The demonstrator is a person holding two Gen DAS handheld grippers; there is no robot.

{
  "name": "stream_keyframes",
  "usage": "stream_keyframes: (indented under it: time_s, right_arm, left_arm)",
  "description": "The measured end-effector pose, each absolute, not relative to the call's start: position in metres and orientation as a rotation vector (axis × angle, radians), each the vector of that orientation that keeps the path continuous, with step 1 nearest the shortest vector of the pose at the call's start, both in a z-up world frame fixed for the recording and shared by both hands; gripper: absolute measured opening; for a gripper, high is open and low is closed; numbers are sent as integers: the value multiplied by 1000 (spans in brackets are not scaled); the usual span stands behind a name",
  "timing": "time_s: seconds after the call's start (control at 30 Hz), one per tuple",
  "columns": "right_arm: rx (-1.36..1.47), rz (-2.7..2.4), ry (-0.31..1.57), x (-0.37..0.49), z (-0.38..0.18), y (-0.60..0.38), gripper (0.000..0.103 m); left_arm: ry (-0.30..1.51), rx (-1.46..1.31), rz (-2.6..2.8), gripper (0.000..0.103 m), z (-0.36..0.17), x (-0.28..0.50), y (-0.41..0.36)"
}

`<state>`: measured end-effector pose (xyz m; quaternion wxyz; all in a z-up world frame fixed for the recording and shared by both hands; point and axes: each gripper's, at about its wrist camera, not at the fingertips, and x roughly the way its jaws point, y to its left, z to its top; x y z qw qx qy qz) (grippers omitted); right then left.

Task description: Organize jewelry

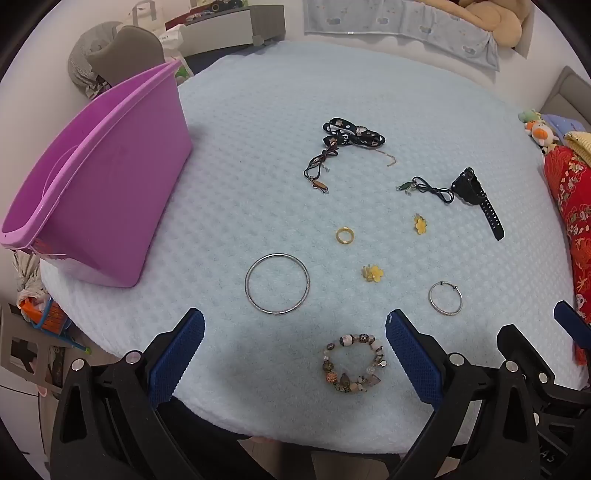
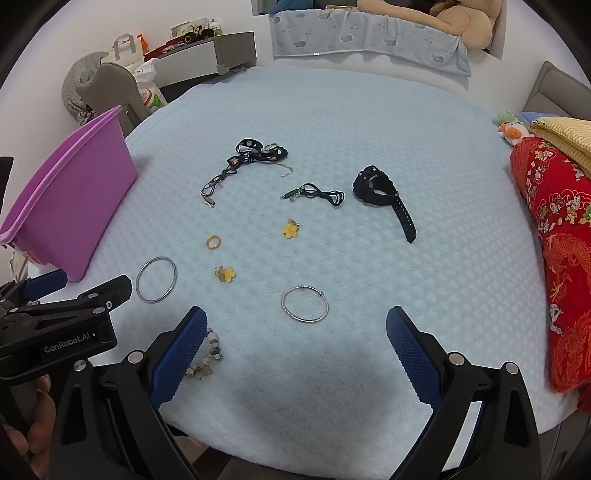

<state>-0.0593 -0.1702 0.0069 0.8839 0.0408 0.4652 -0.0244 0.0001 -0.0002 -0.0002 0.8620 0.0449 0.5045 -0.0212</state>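
Jewelry lies spread on a light blue cloth [image 1: 258, 147]. My left gripper [image 1: 295, 332] is open and empty above a beaded bracelet [image 1: 352, 363]. A large silver bangle [image 1: 277, 283], a gold ring [image 1: 345, 235], two yellow flower charms [image 1: 372, 273] [image 1: 420, 223], a small silver bangle [image 1: 445, 297], a black watch [image 1: 476, 195], a green cord pendant [image 1: 424, 186] and a black ribbon necklace [image 1: 347, 138] lie beyond. My right gripper [image 2: 295, 328] is open and empty, just short of the small silver bangle [image 2: 304, 304]. The purple tub [image 1: 92, 184] stands at the left.
A red patterned cloth [image 2: 561, 240] and soft toys [image 2: 511, 129] lie along the right edge. A chair [image 1: 122, 55] and a shelf unit [image 1: 229, 26] stand behind the tub. The cloth's front edge is just below both grippers.
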Motion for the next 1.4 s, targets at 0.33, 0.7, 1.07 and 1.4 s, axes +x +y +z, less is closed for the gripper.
stream_keyframes:
  time_s: [0.33,0.7,1.07,1.4]
  right_arm:
    - [94,-48,969,-59,7,-170,93]
    - [95,-46,968,-59,7,-172,93]
    - [96,-42,967,-58,7,-171,93]
    - [101,-23,984,-58,-4,-174,93]
  left_arm:
    - [1057,91,-48,97,0,0,0]
    - [1057,91,-47,97,0,0,0]
    - [1057,96,-51,97,-3,-2,2]
    - [1081,77,-41,97,-13,-2,8]
